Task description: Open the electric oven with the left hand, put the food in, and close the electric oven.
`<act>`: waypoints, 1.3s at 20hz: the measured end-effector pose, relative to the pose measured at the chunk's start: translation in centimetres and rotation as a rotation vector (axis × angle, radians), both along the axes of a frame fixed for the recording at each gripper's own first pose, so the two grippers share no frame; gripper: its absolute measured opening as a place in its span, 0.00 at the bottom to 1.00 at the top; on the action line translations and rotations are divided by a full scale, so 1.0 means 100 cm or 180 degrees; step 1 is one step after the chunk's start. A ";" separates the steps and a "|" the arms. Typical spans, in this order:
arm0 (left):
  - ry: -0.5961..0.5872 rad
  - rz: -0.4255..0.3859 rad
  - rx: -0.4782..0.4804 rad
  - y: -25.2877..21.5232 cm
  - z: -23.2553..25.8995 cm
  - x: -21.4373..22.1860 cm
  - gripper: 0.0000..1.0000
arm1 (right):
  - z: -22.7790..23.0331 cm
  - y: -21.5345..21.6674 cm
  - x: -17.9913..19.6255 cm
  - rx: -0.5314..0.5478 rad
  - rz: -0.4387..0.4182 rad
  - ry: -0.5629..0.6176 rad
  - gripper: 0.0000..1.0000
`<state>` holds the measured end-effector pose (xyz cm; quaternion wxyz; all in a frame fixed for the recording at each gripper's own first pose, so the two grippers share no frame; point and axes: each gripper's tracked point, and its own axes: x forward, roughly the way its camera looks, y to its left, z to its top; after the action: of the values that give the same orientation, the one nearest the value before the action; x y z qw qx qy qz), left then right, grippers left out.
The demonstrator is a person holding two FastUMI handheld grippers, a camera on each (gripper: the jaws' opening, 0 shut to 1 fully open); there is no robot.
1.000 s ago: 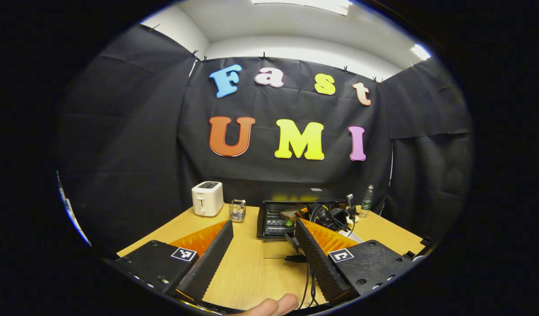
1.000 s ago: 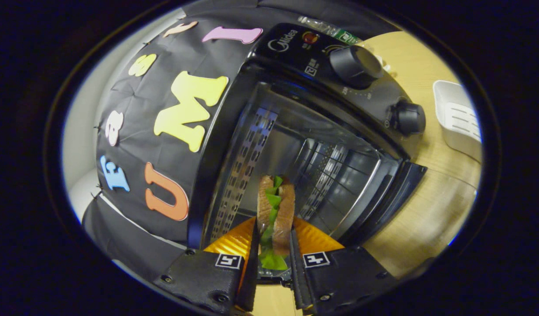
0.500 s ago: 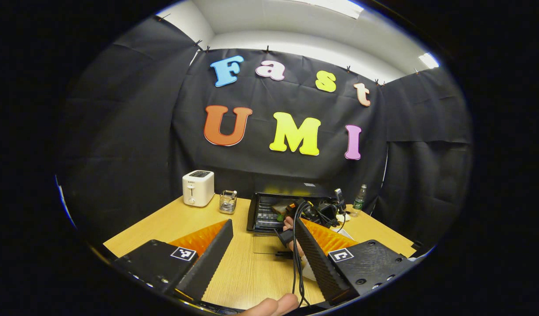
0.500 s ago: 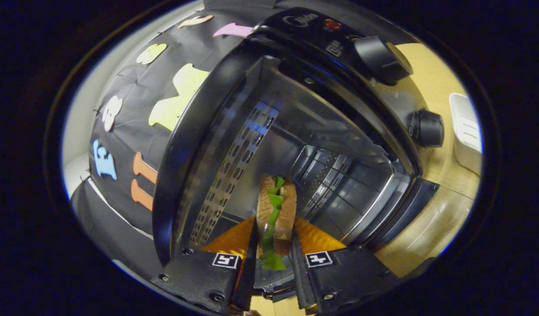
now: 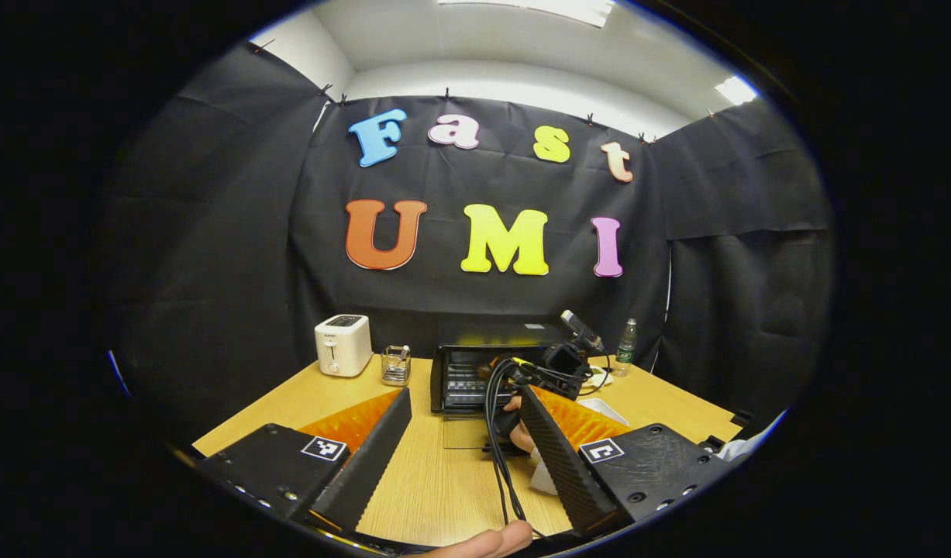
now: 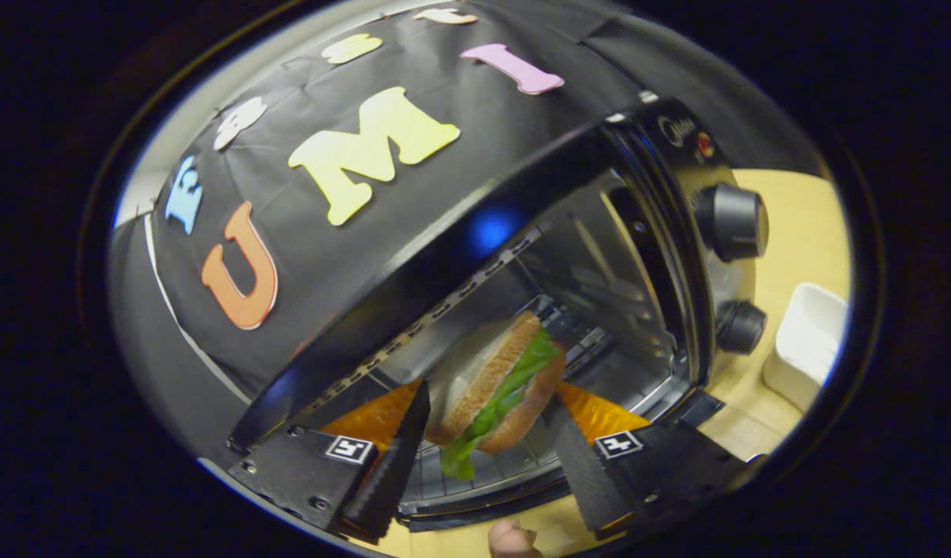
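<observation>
The black electric oven (image 5: 475, 364) stands at the back of the wooden table with its glass door (image 5: 463, 432) folded down. My left gripper (image 5: 463, 397) hovers open well in front of it, holding nothing. In the right gripper view the oven's cavity (image 6: 599, 263) is close up, and a sandwich (image 6: 494, 384) with green lettuce lies tilted on the wire rack (image 6: 514, 463) inside. My right gripper (image 6: 487, 411) is open, its fingers spread wide on either side of the sandwich. From the left gripper view, the right gripper (image 5: 556, 363) and the hand holding it are at the oven's mouth.
A white toaster (image 5: 342, 345) and a small glass holder (image 5: 395, 366) stand left of the oven. A water bottle (image 5: 626, 358) sits behind it on the right. A white tray (image 6: 804, 345) lies right of the oven, below its two knobs (image 6: 729, 223). Cables (image 5: 502, 465) trail across the table.
My right gripper has gone from shut on the sandwich to open, and the sandwich now rests tilted on the rack. The right gripper view has rolled. My left gripper has barely shifted.
</observation>
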<state>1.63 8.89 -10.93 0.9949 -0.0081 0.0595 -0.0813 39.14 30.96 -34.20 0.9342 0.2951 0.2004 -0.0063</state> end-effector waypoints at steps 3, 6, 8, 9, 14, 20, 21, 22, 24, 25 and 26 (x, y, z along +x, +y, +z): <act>-0.0006 -0.0016 0.0025 -0.003 0.000 -0.001 0.94 | -0.002 0.005 -0.003 -0.0417 0.0245 0.0147 1.00; 0.0023 -0.0033 0.0025 -0.007 -0.004 -0.002 0.93 | 0.001 0.009 -0.004 -0.0927 0.0466 0.0073 0.94; 0.0036 -0.0029 0.0034 -0.006 -0.005 -0.003 0.93 | 0.007 0.013 -0.005 -0.1254 0.0598 -0.0033 0.95; 0.0045 -0.0025 0.0037 -0.006 -0.005 -0.003 0.93 | 0.008 0.013 -0.003 -0.1465 0.0675 -0.0065 0.94; 0.0082 -0.0016 0.0033 -0.006 -0.009 -0.005 0.93 | -0.012 0.027 -0.027 -0.1874 0.1260 0.0418 0.96; 0.0068 0.0040 0.0108 -0.003 -0.011 -0.006 0.93 | -0.014 0.018 -0.061 -0.2034 0.1548 0.0734 1.00; 0.0077 0.0072 0.0127 -0.001 -0.013 -0.004 0.93 | -0.010 0.017 -0.067 -0.1986 0.1563 0.0724 1.00; 0.0090 0.0101 0.0131 0.001 -0.016 -0.002 0.93 | -0.004 0.013 -0.071 -0.1972 0.1551 0.0682 1.00; 0.0137 0.0134 0.0100 0.004 -0.021 0.001 0.93 | 0.013 0.006 -0.088 -0.1928 0.1547 0.0541 1.00; 0.0173 0.0161 0.0077 0.006 -0.025 0.005 0.93 | 0.025 0.004 -0.099 -0.1847 0.1542 0.0457 1.00; 0.0206 0.0199 0.0045 0.011 -0.029 0.008 0.93 | 0.040 0.001 -0.110 -0.1745 0.1535 0.0332 1.00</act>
<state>2.47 9.94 -13.87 0.9945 -0.0056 0.0920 -0.0494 28.19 31.10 -30.18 0.9417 -0.0225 0.3024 0.1455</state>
